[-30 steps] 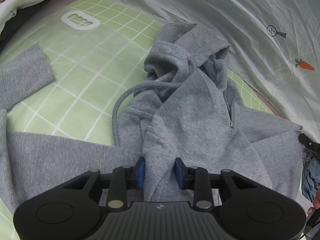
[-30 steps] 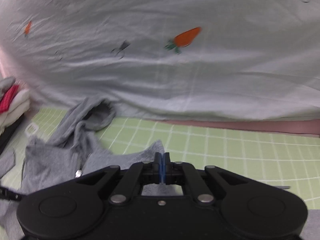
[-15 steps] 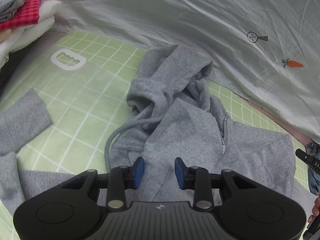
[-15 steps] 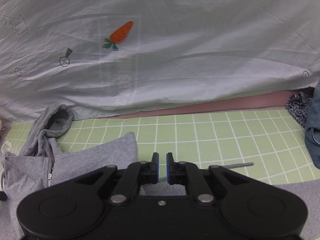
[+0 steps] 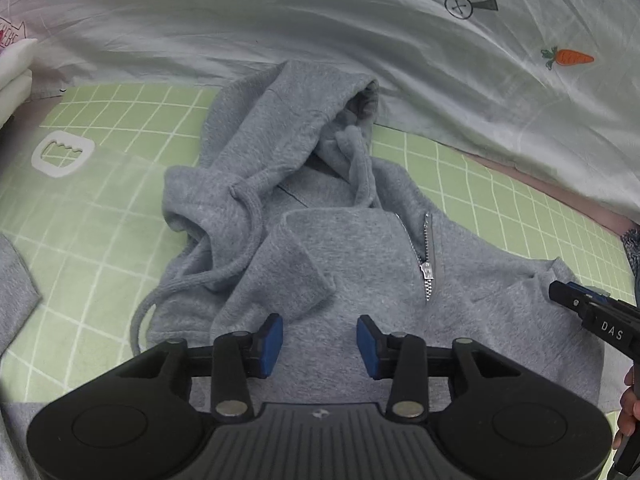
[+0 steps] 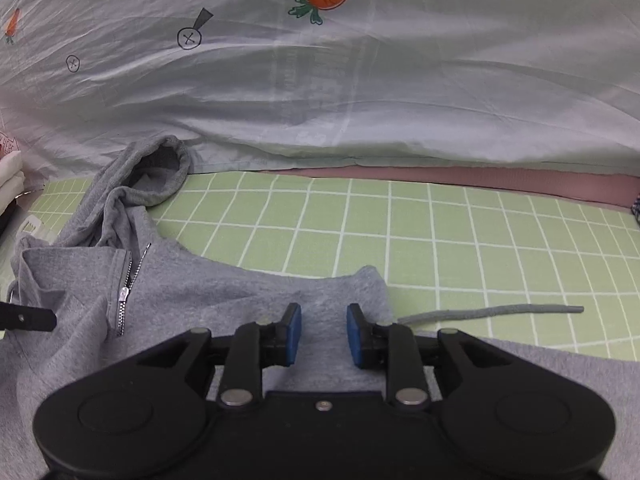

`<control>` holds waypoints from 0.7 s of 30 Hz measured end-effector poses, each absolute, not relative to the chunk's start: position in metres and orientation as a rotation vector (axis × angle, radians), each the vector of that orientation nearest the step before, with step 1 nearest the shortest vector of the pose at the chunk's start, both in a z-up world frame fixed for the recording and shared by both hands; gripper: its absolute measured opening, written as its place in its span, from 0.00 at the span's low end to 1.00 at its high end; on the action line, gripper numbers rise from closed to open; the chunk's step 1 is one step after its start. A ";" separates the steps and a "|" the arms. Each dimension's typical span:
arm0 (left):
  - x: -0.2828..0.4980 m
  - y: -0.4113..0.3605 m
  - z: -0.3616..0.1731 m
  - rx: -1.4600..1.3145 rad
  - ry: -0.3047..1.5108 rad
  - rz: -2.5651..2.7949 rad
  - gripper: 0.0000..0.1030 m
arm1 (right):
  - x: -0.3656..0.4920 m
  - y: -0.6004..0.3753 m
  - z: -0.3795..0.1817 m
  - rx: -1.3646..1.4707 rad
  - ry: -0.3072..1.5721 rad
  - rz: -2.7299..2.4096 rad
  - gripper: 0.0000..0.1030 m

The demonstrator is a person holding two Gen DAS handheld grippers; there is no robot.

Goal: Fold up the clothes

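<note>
Backdrop: a pale sheet (image 6: 360, 92) printed with carrots hangs in folds behind the work surface, from ten round to two o'clock in both wrist views.
Surface: a green mat with a white grid (image 6: 440, 240) gives a flat, roomy bed for spreading clothes.
Hoodie: the grey hoodie (image 5: 360, 280) lies front-up in the middle of the mat, its upper body gathered inward, likely so the sides can be brought in next.
Hood: the hood (image 5: 288, 120) is slumped at twelve o'clock, touching the sheet's lower edge, not yet smoothed.
Left gripper: the left gripper (image 5: 319, 340) hangs over the chest at six o'clock, jaws opening, pressing on nothing; cloth lies beneath the gap, let go.
Right gripper: the right gripper (image 6: 323, 334) sits above the hoodie's right edge, jaws opening, fabric showing between the blue pads (image 6: 294, 332) but not pinched; released, I'd judge.
Zipper: the short zipper (image 5: 428, 268) at one o'clock of the left gripper marks the garment's centre line.
Drawstring: one cord (image 6: 492, 313) trails onto the mat at three o'clock and may need tucking.
</note>
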State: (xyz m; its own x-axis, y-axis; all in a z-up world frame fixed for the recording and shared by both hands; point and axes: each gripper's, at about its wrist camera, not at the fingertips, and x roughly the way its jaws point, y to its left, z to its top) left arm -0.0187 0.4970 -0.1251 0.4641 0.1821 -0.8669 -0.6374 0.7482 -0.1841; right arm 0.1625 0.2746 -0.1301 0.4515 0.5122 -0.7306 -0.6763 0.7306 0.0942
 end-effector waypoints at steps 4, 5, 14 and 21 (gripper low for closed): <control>-0.011 0.493 -0.130 -0.512 0.971 0.511 0.69 | 0.167 0.273 -0.131 -0.184 0.842 0.762 0.35; -0.008 0.493 -0.130 -0.499 0.978 0.511 0.69 | 0.168 0.274 -0.131 -0.174 0.850 0.776 0.45; -0.004 0.490 -0.136 -0.451 0.956 0.550 0.39 | 0.161 0.284 -0.129 -0.247 0.787 0.798 0.08; -0.032 0.506 -0.123 -0.535 0.911 0.600 0.05 | 0.163 0.255 -0.119 -0.069 0.788 0.766 0.05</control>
State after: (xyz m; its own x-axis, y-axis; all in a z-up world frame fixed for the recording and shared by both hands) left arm -0.0322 0.5062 -0.1233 0.4748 0.2476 -0.8445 -0.6780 0.7147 -0.1716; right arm 0.1627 0.2551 -0.1186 0.4552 0.5955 -0.6619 -0.6448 0.7331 0.2161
